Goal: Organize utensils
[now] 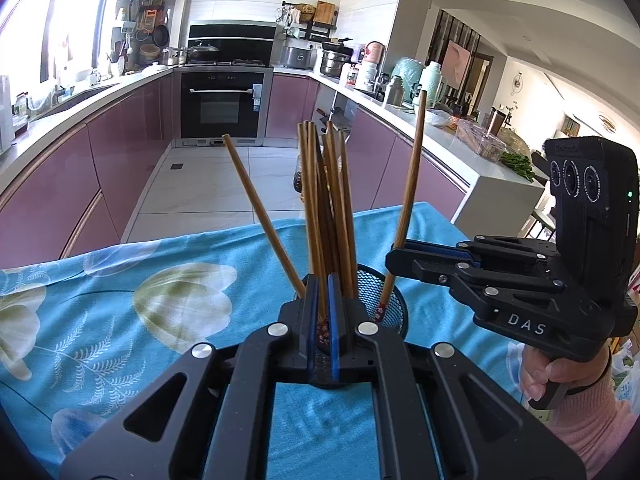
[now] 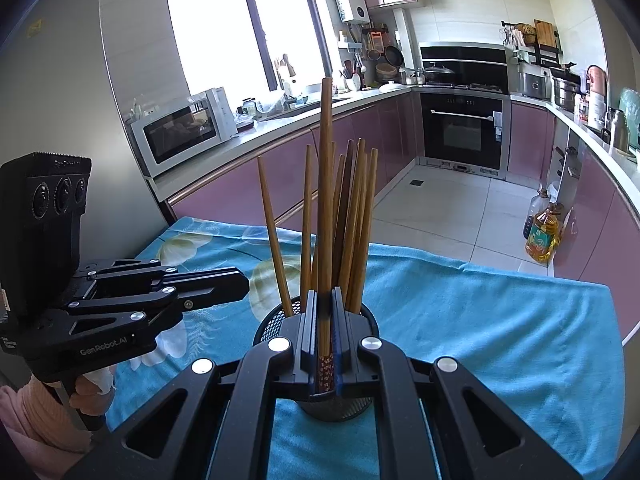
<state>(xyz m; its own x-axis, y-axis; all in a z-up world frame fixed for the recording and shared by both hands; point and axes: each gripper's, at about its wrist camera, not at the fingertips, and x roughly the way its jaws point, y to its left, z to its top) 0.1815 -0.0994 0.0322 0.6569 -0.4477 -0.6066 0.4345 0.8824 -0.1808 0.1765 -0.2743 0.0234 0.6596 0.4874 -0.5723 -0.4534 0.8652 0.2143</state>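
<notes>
A black mesh holder (image 2: 272, 324) stands on the blue flowered cloth (image 2: 480, 320), filled with several brown chopsticks (image 2: 356, 220). My right gripper (image 2: 325, 292) is shut on one more chopstick (image 2: 326, 200), held upright just in front of the holder, patterned end down. The left wrist view shows that chopstick (image 1: 412, 180) in the right gripper (image 1: 394, 254), its tip at the holder (image 1: 390, 300) rim. My left gripper (image 1: 323, 280) is shut, close against the holder's left side. In the right wrist view nothing stands up from the left gripper (image 2: 246, 284).
The cloth-covered table ends at a tiled floor. An oil bottle (image 2: 540, 236) stands on the floor at the right. Pink kitchen cabinets, an oven (image 1: 222, 104) and a microwave (image 2: 180, 132) lie beyond. A hand in a pink sleeve (image 1: 560, 372) grips the right tool.
</notes>
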